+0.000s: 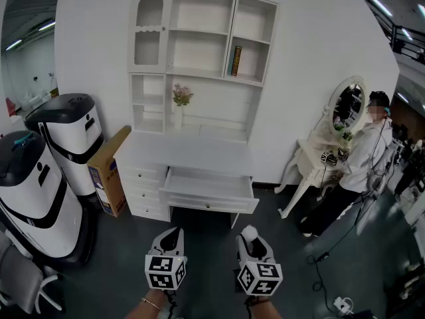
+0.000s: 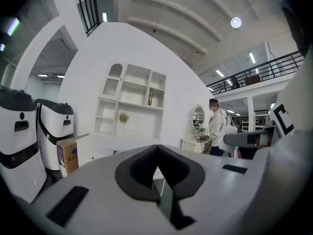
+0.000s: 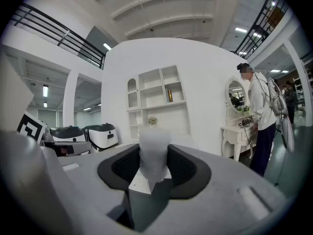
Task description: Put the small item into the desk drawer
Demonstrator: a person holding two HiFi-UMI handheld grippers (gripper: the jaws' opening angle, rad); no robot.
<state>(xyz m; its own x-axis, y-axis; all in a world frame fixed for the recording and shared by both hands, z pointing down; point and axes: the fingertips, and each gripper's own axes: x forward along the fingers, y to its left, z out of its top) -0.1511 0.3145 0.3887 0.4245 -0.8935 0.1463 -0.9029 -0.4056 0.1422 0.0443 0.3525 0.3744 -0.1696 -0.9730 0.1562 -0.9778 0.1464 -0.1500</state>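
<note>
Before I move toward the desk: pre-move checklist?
1. Grip: right gripper clamps the small white item: ok.
2. Spare hand: left gripper empty, jaws together: ok.
3. Target: desk drawer pulled open: ok.
4. Room inside: desk drawer bare where visible: ok.
5. Position: right gripper above desk drawer: not ok, short of the desk.
6. Bystander: person at the dressing table, apart from the approach: ok.

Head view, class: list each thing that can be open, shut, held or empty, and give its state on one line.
Middle drawer: pulled open, looks empty.
Side drawers: shut.
Box: top flap raised.
Left gripper: jaws together, empty.
Right gripper: closed on the item.
Item: held, not yet in the drawer.
</note>
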